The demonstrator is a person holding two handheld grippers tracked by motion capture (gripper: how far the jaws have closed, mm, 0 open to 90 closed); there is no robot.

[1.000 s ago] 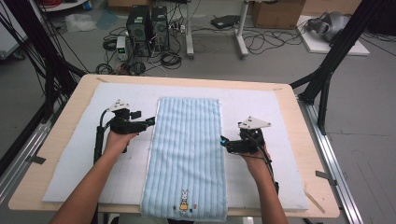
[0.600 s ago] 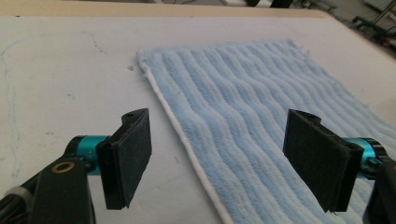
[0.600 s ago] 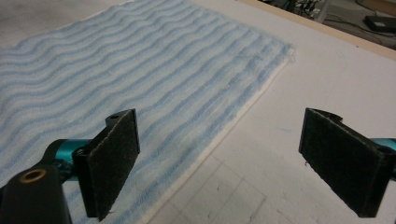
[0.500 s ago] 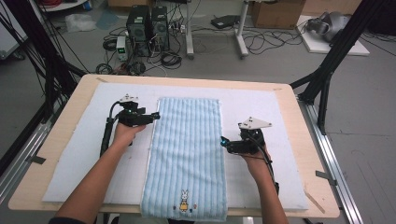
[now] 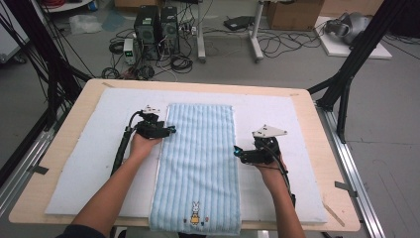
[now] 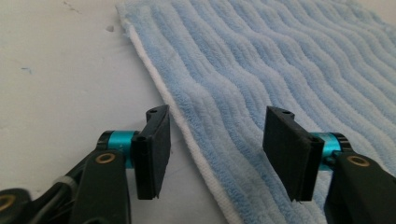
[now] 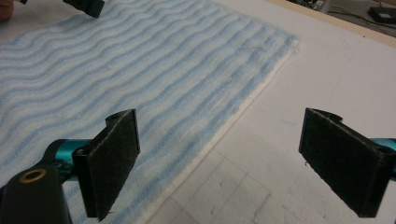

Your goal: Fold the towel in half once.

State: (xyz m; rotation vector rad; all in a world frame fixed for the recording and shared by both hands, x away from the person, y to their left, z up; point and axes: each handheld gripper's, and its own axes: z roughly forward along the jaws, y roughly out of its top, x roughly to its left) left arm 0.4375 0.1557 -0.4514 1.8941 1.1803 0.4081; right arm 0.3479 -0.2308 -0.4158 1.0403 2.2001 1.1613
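My left gripper [image 6: 212, 154] straddles the long left hem of the blue striped towel [image 5: 198, 163]. Its jaws have just been closing, yet both pads stand off the terry, hem between them, nothing pinched. The towel's long axis runs away from me, its rabbit-embroidered end [image 5: 194, 214] nearest my body, its far end up-table. My right gripper [image 7: 219, 163] waits at the opposite hem, jaws spread wide across the edge, gripping nothing, level with the towel's middle. The left one sits farther up-table and, I judge, nearer to a grip. Beneath lies a white foam mat [image 5: 79, 173] on the wooden table [image 5: 317, 129]; beyond, computer towers [image 5: 157, 25] and tangled cables [image 5: 277, 44] on the floor.
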